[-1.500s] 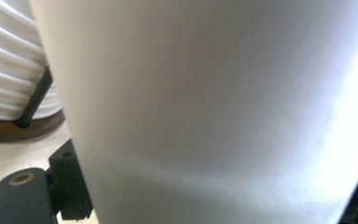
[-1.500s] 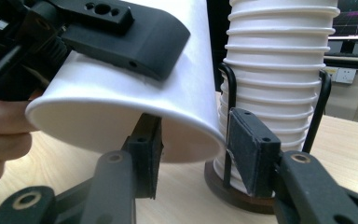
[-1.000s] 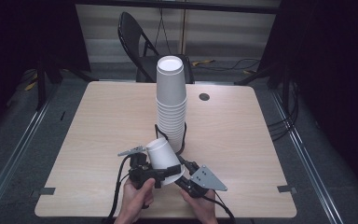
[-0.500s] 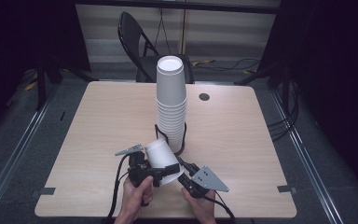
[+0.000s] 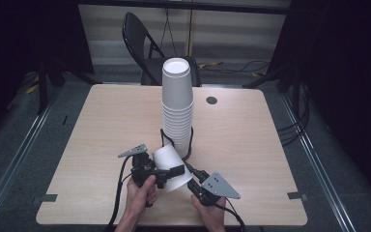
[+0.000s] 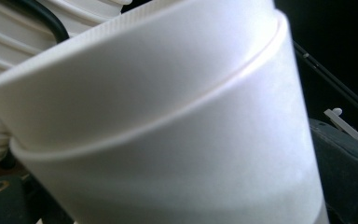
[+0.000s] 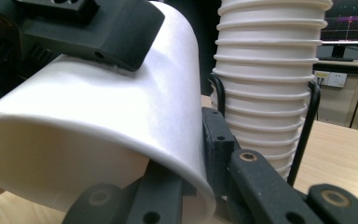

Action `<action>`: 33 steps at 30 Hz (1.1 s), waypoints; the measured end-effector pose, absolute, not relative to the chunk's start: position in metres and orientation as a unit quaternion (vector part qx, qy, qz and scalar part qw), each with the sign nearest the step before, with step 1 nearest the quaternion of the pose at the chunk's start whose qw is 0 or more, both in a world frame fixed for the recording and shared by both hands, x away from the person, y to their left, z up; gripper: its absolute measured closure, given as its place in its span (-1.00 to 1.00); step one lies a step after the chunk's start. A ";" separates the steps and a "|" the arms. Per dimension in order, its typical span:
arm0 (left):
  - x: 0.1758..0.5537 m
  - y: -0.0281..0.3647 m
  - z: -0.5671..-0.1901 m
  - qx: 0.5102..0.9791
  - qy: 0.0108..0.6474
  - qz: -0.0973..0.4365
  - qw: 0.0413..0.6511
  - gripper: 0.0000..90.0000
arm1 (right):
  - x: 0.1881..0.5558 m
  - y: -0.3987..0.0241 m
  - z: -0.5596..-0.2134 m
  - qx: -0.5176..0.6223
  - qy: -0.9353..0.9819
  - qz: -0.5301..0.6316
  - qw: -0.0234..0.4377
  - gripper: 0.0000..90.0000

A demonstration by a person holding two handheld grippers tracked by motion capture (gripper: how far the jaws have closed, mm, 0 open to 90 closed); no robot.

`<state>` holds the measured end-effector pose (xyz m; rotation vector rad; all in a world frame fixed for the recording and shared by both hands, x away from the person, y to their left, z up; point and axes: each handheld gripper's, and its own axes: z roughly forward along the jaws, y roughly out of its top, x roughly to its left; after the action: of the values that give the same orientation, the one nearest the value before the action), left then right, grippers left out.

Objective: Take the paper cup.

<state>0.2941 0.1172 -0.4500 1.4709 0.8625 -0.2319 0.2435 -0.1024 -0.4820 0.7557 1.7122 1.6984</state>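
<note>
Surface: light wooden table (image 5: 101,125) | Centre: tall stack of white cups (image 5: 177,108) standing upright in a black wire holder (image 5: 189,145) | Far right area: small dark round disc (image 5: 211,100), well apart from stack

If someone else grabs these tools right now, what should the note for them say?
Left tool: jaws have just been opening, with the loose cup between them.
Right tool: shut on that cup's rim.
Things: the loose cup is tipped on its side above the near part of the table; the tall cup stack stands upright behind it.
Done: one cup is apart from the stack.
Left: probably pull the left tool clear, then place the cup.
</note>
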 end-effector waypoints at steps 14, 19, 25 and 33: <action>0.300 0.121 -0.444 0.660 0.348 -0.061 0.664 -0.92 | 0.239 -0.108 -0.481 0.290 0.655 0.638 0.281 0.91; 0.300 0.126 -0.440 0.665 0.329 -0.027 0.670 -0.88 | 0.235 -0.108 -0.481 0.287 0.663 0.633 0.278 0.91; 0.301 0.135 -0.438 0.657 0.334 0.012 0.676 -0.67 | 0.232 -0.114 -0.482 0.288 0.676 0.618 0.280 0.91; 0.295 0.137 -0.436 0.680 0.304 0.093 0.661 -0.65 | 0.238 -0.123 -0.480 0.309 0.702 0.584 0.266 0.91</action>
<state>0.2954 0.1373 -0.4357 1.5392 0.6866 0.2103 0.2382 -0.1234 -0.4800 0.8356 1.8948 1.5768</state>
